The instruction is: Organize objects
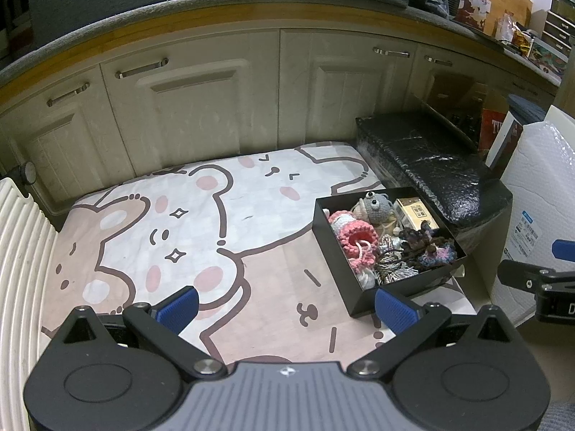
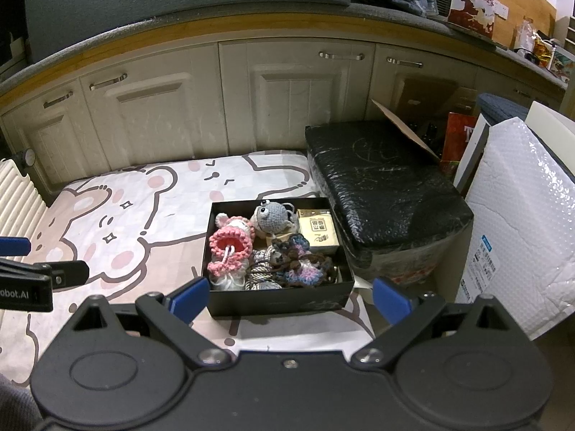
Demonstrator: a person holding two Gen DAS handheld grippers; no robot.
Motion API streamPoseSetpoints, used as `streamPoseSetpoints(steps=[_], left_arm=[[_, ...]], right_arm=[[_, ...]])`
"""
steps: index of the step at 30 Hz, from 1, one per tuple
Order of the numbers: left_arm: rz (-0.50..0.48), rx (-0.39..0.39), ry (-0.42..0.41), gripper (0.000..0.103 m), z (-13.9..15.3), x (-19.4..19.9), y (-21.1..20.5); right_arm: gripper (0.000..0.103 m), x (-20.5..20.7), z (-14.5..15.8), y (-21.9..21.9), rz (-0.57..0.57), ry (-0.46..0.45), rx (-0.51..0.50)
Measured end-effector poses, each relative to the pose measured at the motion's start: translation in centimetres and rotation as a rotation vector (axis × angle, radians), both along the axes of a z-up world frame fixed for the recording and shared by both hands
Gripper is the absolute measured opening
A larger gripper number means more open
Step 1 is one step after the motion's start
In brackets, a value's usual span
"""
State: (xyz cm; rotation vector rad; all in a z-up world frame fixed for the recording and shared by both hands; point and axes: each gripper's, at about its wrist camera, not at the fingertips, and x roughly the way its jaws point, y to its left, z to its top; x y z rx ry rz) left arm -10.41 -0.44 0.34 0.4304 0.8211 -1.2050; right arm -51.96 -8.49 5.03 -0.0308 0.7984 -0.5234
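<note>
Hovering above a cartoon-bear mat, both grippers stand wide open and hold nothing.

Left wrist view: left gripper at lower centre, blue fingertips well apart over bare mat. Black box sits right of centre, on the mat's right edge. Right gripper just enters at the right edge of the frame. White ribbed radiator fills the left edge.

Right wrist view: right gripper at lower centre, box directly ahead between its fingertips, not touched. Contents read clearer here: pink crochet piece left, grey crochet toy at back, tan carton back right, blue-purple crochet piece in front. Left gripper shows at the left edge. Black wrapped bundle lies just beside the box, to its right.
</note>
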Motion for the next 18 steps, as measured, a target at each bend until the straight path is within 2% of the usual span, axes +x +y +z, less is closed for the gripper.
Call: streamPoseSetpoints(steps=[18], left_arm=[[-0.001,0.004,0.001,0.103,-0.02,0.01,-0.08]], right_arm=[[0.099,0.02,-0.03,-0.08,0.006,0.002,-0.002]])
